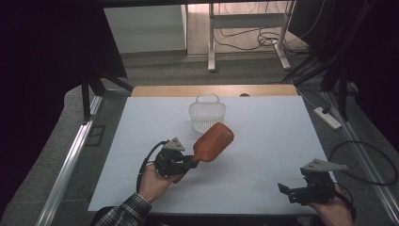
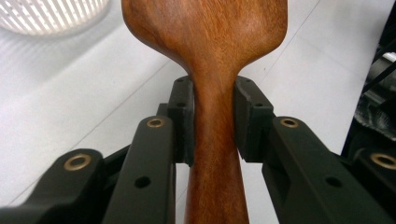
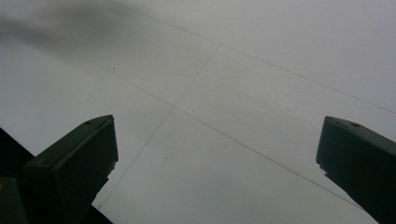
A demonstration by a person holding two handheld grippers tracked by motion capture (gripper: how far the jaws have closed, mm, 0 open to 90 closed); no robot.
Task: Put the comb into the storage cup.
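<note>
A wooden paddle hairbrush [image 1: 214,141] hangs above the white table [image 1: 263,141], tilted up to the right, bristles facing down. My left gripper [image 1: 192,162] is shut on its handle; in the left gripper view both pads [image 2: 183,122] press the narrow wooden neck of the hairbrush [image 2: 210,56]. A white slotted basket [image 1: 207,113] with a loop handle stands upright just behind the brush head, and its rim [image 2: 51,16] shows at top left. My right gripper [image 1: 284,190] rests low near the table's front right corner, jaws wide apart over the bare table [image 3: 219,93] with nothing between them.
A wooden strip [image 1: 214,90] borders the table's far edge. Metal rails [image 1: 70,160] run along both sides. A power strip [image 1: 328,117] and cables lie on the floor to the right, and desk legs [image 1: 211,56] stand beyond.
</note>
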